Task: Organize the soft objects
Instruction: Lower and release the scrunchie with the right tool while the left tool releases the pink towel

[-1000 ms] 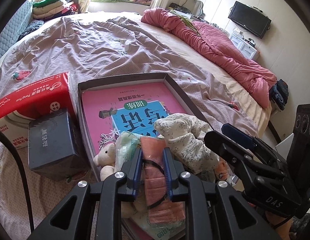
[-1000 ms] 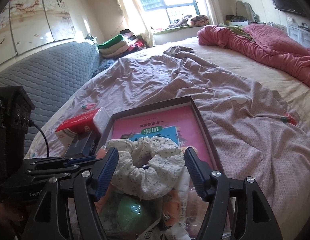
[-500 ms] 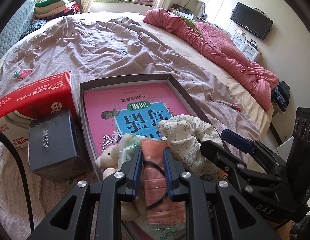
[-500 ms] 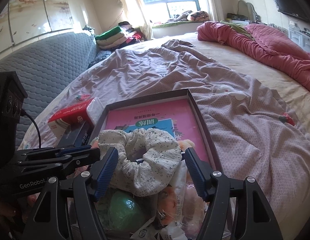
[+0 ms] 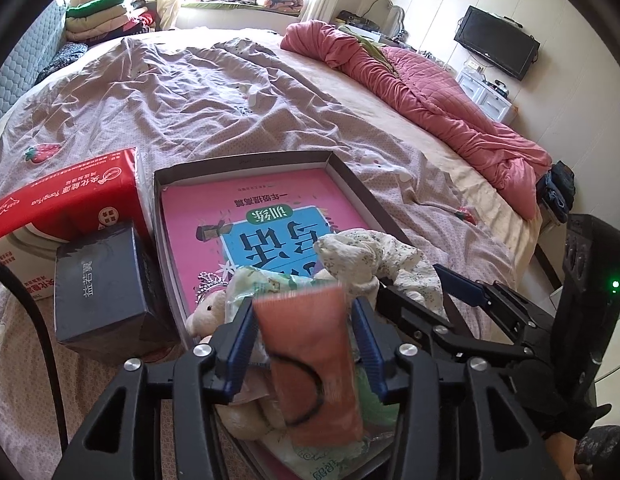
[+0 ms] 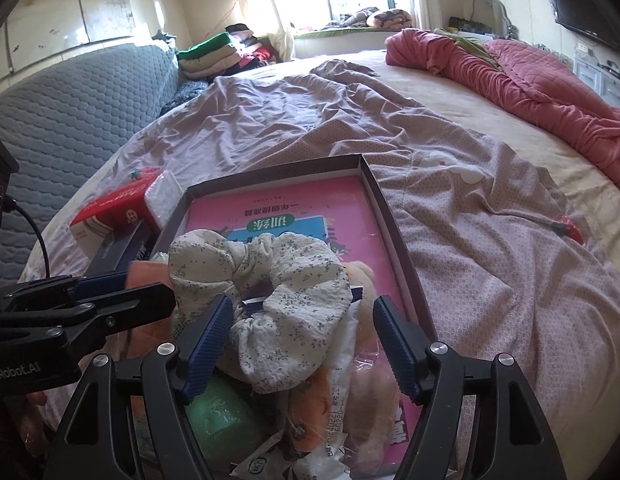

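- Judged as the step in hand: dropping the orange cloth (image 5: 310,360) onto the soft pile at the 6 o'clock end of the tray (image 5: 238,160), then picking up the floral scrunchie (image 6: 278,292).
- Best done by letting the cloth go low over the pile, well inside the tray wall and away from the red tissue pack (image 5: 70,196) and dark box (image 5: 98,280) at 9 o'clock.
- Worth watching the black hair tie (image 5: 306,392) looped round the cloth: easily snagged on a pad when pulling away toward 6 o'clock.
- For the scrunchie, better to close on one bunched side than across the whole ring. Also worth staying above the crinkly packets and the plush toy (image 5: 208,312), so that only fabric comes up.
- Left gripper (image 5: 304,312): set at middling width, about as wide as the cloth. Cloth blurred between the pads and seemingly loose; cannot tell whether either pad is touching it.
- Right gripper (image 6: 302,308): spread wide and holding nothing. Scrunchie lying between the fingers on top of the pile, against or just beside the 9 o'clock pad and apart from the 3 o'clock pad.
- At 12 o'clock from both: a pink book (image 6: 278,216) flat in the tray, uncovered at its far end.
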Motion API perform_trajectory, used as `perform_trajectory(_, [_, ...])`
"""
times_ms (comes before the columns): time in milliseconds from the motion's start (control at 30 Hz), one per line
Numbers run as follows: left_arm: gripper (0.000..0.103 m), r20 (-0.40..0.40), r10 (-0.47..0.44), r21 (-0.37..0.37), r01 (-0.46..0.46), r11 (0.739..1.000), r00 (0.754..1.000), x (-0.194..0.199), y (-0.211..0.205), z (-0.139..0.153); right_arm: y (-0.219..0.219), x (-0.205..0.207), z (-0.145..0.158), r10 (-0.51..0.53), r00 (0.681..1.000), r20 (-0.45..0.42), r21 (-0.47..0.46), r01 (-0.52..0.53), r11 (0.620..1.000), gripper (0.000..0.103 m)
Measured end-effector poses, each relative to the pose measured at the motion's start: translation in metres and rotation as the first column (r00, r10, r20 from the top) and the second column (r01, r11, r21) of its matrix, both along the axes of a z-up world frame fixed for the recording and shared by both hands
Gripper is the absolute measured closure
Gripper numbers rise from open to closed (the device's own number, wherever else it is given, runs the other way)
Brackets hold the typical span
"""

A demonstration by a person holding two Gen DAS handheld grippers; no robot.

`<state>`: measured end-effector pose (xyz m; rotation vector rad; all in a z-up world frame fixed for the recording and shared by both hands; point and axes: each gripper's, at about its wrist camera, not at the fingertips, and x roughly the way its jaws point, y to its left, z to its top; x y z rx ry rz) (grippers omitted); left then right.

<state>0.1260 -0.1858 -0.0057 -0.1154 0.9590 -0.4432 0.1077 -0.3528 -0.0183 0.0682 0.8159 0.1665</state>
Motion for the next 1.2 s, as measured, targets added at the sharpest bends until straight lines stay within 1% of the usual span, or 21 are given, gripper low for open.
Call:
perform_trajectory(100, [0.054,0.001,0.003,0.0,-0.003,1.0,1.0,0.0,0.001,0.001,-0.003,-0.004,0.007,-0.006,0.999,0.04,0.015,0.005,1.0,0.028])
perform_trajectory(367, [0.053,0.001,0.017,0.009,-0.017,1.0,1.0,-0.001,0.004,0.002,-0.006,-0.004,0.009,-0.02,0.999,0.041,0.023,0.019,1.0,0.028])
perform_trajectory(467, [0.052,0.004,0.023,0.023,-0.023,0.999,1.0,-0.002,0.006,0.004,-0.005,-0.006,0.011,-0.021,0.998,0.055,0.004,0.021,1.0,0.028])
perform_trajectory(533, [0.046,0.009,0.027,0.043,-0.028,0.999,1.0,-0.004,0.006,0.006,-0.004,-0.007,0.012,-0.02,0.998,0.062,0.002,0.02,1.0,0.028])
perform_trajectory(567, [0.044,0.012,0.03,0.048,-0.03,0.998,0.999,-0.004,0.007,0.007,-0.004,-0.008,0.014,-0.02,0.998,0.067,-0.001,0.02,1.0,0.028])
perform_trajectory(767, [0.042,0.014,0.043,0.049,-0.044,0.998,0.999,-0.005,0.011,0.009,-0.001,-0.011,0.019,-0.02,0.997,0.077,-0.012,0.021,1.0,0.028])
perform_trajectory(933, [0.034,0.038,0.057,0.068,-0.06,0.996,0.998,-0.009,0.016,0.015,0.001,-0.015,0.023,-0.02,0.997,0.073,-0.008,0.021,1.0,0.027])
perform_trajectory(1067, [0.033,0.042,0.067,0.081,-0.071,0.994,0.997,-0.011,0.02,0.018,0.009,-0.016,0.023,-0.006,0.998,0.064,-0.023,0.008,1.0,0.027])
perform_trajectory(1200, [0.032,0.044,0.094,0.093,-0.098,0.991,0.995,-0.012,0.027,0.02,0.014,-0.017,0.024,-0.014,0.998,0.059,-0.047,0.016,0.999,0.027])
